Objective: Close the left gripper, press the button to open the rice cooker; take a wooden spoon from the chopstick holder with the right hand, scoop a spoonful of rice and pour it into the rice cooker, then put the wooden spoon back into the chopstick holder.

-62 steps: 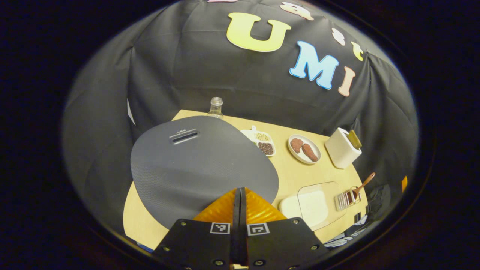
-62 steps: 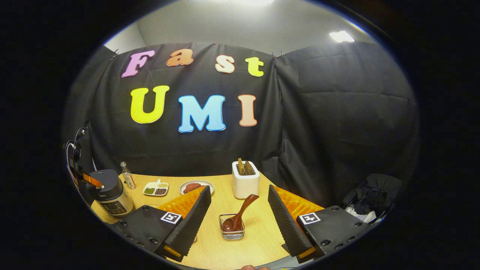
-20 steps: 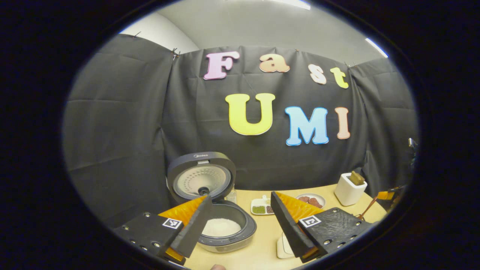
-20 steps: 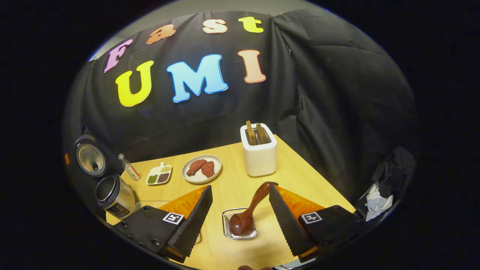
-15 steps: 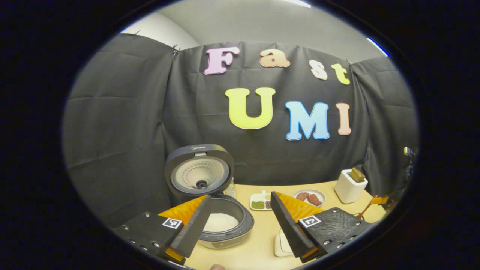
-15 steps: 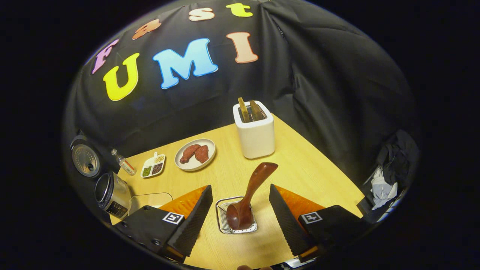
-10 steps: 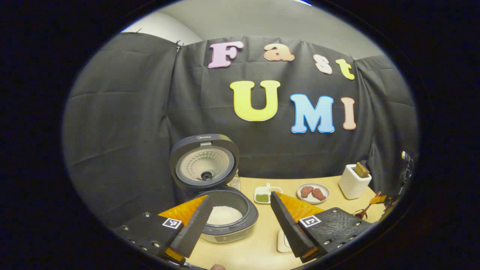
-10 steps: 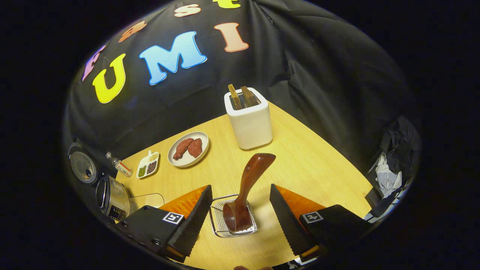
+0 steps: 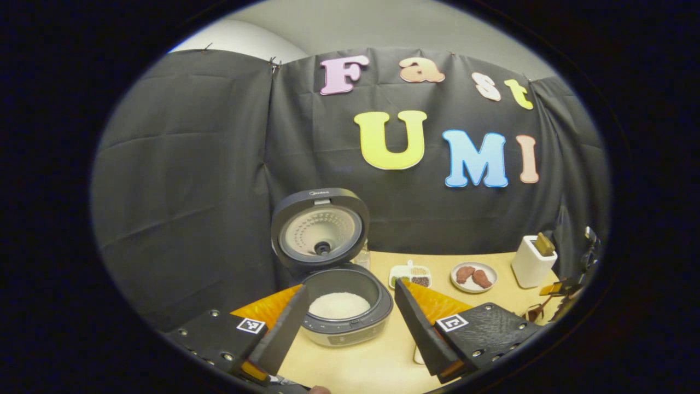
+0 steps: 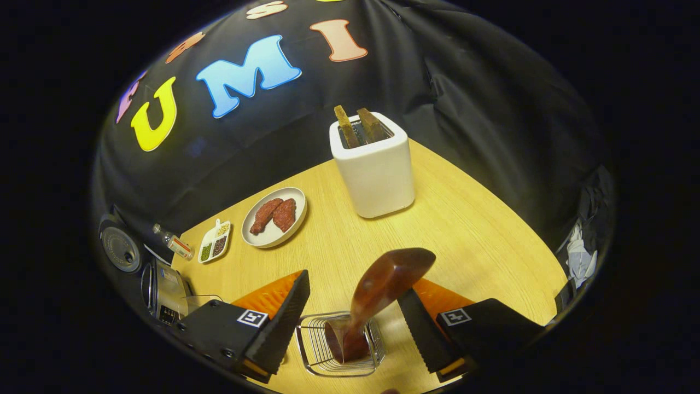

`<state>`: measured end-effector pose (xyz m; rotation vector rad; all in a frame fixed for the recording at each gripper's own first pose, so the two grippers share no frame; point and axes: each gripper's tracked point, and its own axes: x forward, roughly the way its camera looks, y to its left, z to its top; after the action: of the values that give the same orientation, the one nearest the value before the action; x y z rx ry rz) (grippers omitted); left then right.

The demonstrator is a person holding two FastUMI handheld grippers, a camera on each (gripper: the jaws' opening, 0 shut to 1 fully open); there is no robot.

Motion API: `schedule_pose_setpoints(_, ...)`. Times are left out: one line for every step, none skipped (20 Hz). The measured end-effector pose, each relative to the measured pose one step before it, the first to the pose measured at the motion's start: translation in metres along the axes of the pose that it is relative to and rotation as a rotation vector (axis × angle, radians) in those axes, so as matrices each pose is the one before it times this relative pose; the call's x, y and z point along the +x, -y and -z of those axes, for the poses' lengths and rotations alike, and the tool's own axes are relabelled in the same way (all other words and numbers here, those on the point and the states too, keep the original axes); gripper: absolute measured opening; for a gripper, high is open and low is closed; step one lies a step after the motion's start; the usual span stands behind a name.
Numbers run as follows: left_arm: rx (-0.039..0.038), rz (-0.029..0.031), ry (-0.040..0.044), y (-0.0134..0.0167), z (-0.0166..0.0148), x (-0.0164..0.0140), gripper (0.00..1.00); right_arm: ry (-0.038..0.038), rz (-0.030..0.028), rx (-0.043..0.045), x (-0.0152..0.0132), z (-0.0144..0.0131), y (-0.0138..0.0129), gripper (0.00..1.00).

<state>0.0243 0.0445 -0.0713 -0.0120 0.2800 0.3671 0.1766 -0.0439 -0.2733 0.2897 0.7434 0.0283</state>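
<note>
While the left gripper (image 9: pixel 350 323) gapes wide, the right gripper (image 10: pixel 353 320) straddles the wooden spoon (image 10: pixel 377 293), unclamped

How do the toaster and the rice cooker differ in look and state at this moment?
The toaster is a white, boxy block; the rice cooker is round and dark-rimmed. The toaster has two browned slices sticking out of its top slots; the rice cooker stands with its lid swung up and white rice showing in its pot. Both stand upright on the wooden table.

Table (image 10: pixel 465 230) with toaster (image 10: pixel 377 169), plate (image 10: pixel 273 232)
</note>
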Motion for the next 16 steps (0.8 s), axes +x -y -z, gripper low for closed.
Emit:
schedule_pose_setpoints(0.00249, -0.00129, -0.00583, 0.00584, 0.00380, -0.00186, 0.97, -0.00509, -0.00558, -0.00213, 0.00347, 0.00060, 0.00191, 0.87)
schedule_pose_setpoints(0.00155, 0.00040, -0.00402, 0.00603, 0.00105, -0.00297, 0.97, -0.00387, -0.00689, -0.00199, 0.00053, -0.00087, 0.00152, 0.92)
schedule_pose_setpoints(0.00226, -0.00070, -0.00511, 0.00645, 0.00209, -0.00299, 0.97, -0.00315, -0.01034, 0.00205, 0.00291, -0.00067, -0.00055, 0.84)
schedule_pose_setpoints(0.00408, -0.00397, -0.00498, 0.00566, 0.00158, -0.00248, 0.97, -0.00442, -0.00304, 0.00471, 0.00210, -0.00085, 0.00104, 0.80)
schedule_pose_setpoints(0.00265, -0.00663, -0.00435, 0.00577, 0.00172, -0.00152, 0.97, -0.00013, 0.01040, 0.01099, 0.00098, -0.00208, 0.00369, 0.49)
schedule_pose_setpoints(-0.00167, -0.00128, -0.00331, 0.00921, 0.00007, -0.00253, 0.97, -0.00742, -0.01371, 0.02693, 0.00032, -0.00124, -0.00236, 0.34)
schedule_pose_setpoints(-0.00369, 0.00876, -0.00420, 0.01070, 0.00156, -0.00193, 0.97, -0.01523, -0.01606, 0.02180, -0.00106, 0.00042, -0.00153, 0.29)
schedule_pose_setpoints(-0.00349, 0.00877, -0.00617, 0.01185, 0.00221, -0.00235, 0.99, -0.01517, -0.01493, 0.02528, -0.00261, -0.00125, 0.00029, 0.27)
schedule_pose_setpoints(0.00014, 0.00621, -0.00806, 0.01190, 0.00520, -0.00026, 0.99, -0.01956, -0.01140, 0.02593, 0.00094, 0.00315, -0.00203, 0.29)
schedule_pose_setpoints(0.00472, 0.00626, -0.00606, 0.01030, 0.00227, -0.00126, 0.97, -0.01056, -0.00850, 0.01329, -0.00042, 0.00127, -0.00002, 0.30)
schedule_pose_setpoints(0.00641, 0.00909, -0.00084, 0.00939, 0.00005, -0.00029, 0.97, 0.00077, -0.00686, 0.00153, -0.00077, -0.00027, -0.00087, 0.28)
schedule_pose_setpoints(0.00466, 0.01571, 0.00094, 0.01061, 0.00019, 0.00028, 0.99, 0.00612, -0.01215, -0.00253, -0.00498, -0.00185, -0.00229, 0.27)
schedule_pose_setpoints(0.00189, 0.02166, 0.00080, 0.01189, -0.00012, 0.00033, 0.97, 0.00268, -0.01175, -0.00854, -0.00478, 0.00043, -0.00370, 0.27)
schedule_pose_setpoints(0.00043, 0.02156, 0.00281, 0.00891, -0.00026, 0.00115, 0.99, 0.00493, -0.00698, -0.01362, -0.00532, -0.00054, -0.00251, 0.27)
schedule_pose_setpoints(0.00192, 0.02483, 0.00318, 0.00863, -0.00128, 0.00323, 0.99, 0.01162, -0.00732, -0.01789, -0.00648, -0.00142, -0.00275, 0.27)
schedule_pose_setpoints(0.00460, 0.02159, -0.00109, 0.00652, 0.00151, 0.00452, 0.97, 0.01502, -0.00511, -0.01453, -0.00826, -0.00287, -0.00317, 0.27)
